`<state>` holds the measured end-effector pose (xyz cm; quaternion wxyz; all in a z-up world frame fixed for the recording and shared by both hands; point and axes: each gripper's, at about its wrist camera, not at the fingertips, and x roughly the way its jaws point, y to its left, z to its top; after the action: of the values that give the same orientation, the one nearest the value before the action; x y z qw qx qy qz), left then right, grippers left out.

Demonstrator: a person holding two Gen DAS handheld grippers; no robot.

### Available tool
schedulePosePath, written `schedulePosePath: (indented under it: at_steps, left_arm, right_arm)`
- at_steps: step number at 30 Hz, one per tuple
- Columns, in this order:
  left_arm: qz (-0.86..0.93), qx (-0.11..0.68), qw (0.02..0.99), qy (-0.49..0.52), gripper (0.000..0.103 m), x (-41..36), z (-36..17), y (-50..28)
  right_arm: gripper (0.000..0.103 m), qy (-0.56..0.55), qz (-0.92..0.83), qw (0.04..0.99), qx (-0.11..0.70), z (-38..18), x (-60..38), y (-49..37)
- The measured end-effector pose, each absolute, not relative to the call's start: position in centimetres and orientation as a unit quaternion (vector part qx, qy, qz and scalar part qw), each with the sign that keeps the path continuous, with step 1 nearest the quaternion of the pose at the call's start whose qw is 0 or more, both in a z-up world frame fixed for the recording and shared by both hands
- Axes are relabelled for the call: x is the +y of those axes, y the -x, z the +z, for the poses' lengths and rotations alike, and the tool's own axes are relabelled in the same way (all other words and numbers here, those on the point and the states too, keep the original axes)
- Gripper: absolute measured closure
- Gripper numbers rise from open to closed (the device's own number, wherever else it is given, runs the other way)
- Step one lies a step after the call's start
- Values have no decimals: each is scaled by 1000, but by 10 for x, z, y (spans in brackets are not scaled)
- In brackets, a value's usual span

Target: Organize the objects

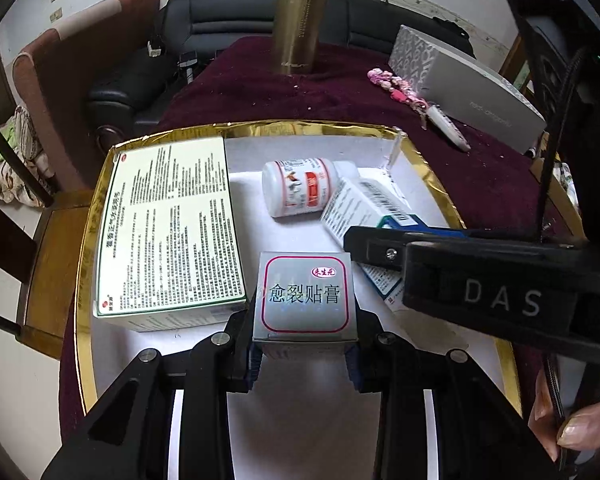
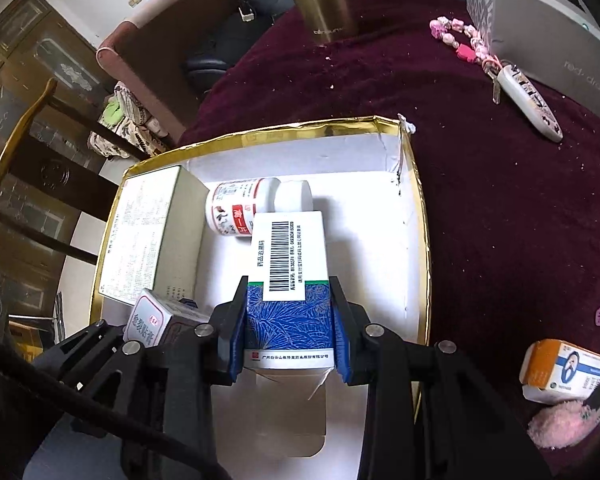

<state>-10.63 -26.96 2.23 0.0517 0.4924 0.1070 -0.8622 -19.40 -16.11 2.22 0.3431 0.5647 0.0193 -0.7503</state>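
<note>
Dark maroon tablecloth (image 2: 480,200) under gold-rimmed tray (image 2: 422,240)

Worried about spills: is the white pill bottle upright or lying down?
Lying down: the pill bottle rests on its side in the gold-rimmed tray, cap on.

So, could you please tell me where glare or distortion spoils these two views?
Left wrist view: glare washes out the small silver box label, and fisheye bends the gold tray rim. Right wrist view: the large white box print is overexposed and edges curve.
</note>
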Motion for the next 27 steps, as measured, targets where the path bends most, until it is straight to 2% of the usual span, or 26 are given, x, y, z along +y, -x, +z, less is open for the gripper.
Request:
schedulePosePath:
  at_steps: [27]
  left_arm:
    - [-869,112,58,-479,74,-272,16,120]
  right_arm:
    - [71,-552,-765,328,33,26,-170,202]
